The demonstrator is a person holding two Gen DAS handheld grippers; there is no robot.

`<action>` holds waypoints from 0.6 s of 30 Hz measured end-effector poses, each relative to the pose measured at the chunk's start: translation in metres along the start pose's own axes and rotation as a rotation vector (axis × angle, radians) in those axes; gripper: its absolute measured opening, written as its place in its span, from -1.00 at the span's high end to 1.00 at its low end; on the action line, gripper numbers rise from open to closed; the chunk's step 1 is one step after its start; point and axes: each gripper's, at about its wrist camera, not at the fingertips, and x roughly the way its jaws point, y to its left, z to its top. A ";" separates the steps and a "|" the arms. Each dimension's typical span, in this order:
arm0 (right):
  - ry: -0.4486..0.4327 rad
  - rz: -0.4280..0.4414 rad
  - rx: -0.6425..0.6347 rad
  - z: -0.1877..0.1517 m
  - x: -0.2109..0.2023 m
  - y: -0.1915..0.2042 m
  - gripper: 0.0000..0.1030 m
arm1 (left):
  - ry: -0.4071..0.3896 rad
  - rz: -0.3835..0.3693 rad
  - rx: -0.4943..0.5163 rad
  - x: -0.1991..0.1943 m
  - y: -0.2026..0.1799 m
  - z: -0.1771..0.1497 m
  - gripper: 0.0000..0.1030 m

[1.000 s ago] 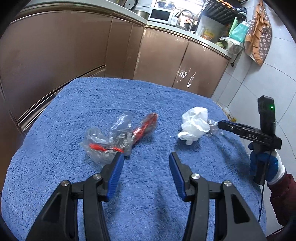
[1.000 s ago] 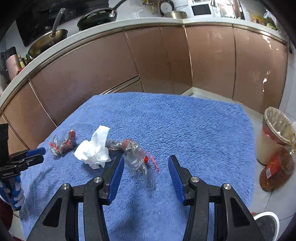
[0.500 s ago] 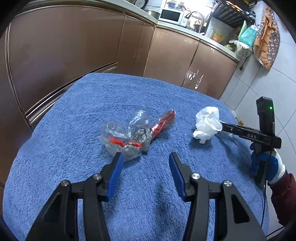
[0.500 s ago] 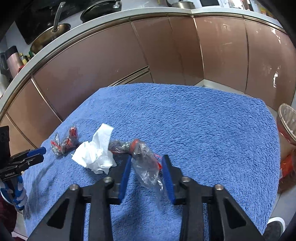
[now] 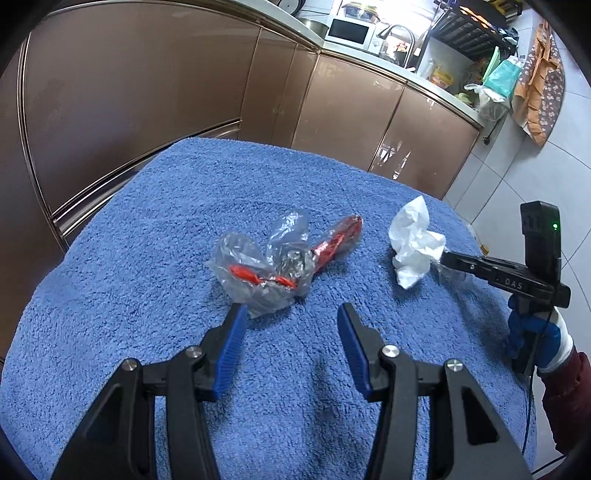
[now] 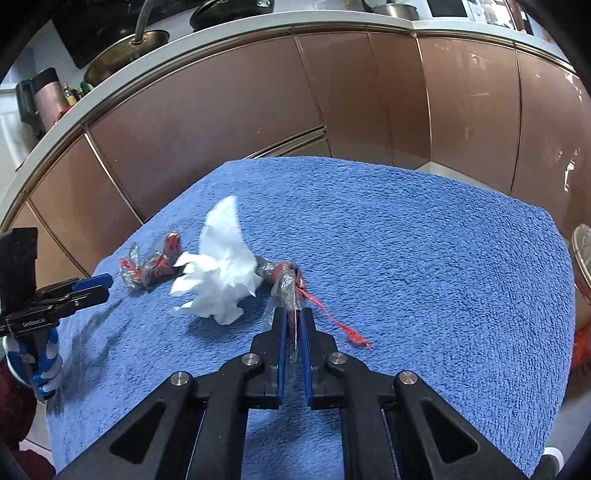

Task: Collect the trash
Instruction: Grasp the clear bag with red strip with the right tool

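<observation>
A clear plastic wrapper with red bits [image 5: 266,269] lies on the blue towel [image 5: 184,206], just beyond my open left gripper [image 5: 290,317]. A crumpled white tissue [image 5: 415,242] lies to its right. My right gripper [image 6: 293,317] is shut on a second clear wrapper with a red string [image 6: 286,288], next to the tissue [image 6: 221,277]. The first wrapper [image 6: 151,262] shows at the left there, near the left gripper [image 6: 92,288]. The right gripper [image 5: 445,258] also shows in the left wrist view.
Brown kitchen cabinets [image 5: 147,92] curve around the far side of the towel-covered table. A lined bin's rim [image 6: 581,254] shows at the right edge beside the table. The counter holds a microwave [image 5: 351,31] and a pan [image 6: 125,55].
My right gripper has closed on the clear wrapper with the red string. My left gripper has moved closer to the other wrapper and stays open.
</observation>
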 end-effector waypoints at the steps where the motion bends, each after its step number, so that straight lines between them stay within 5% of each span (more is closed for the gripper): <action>1: -0.004 0.010 -0.004 -0.001 -0.001 0.002 0.86 | 0.001 0.000 -0.001 0.001 0.001 0.000 0.05; 18: 0.011 0.137 -0.058 -0.030 -0.020 0.044 0.88 | -0.010 0.016 -0.029 -0.002 0.008 -0.003 -0.06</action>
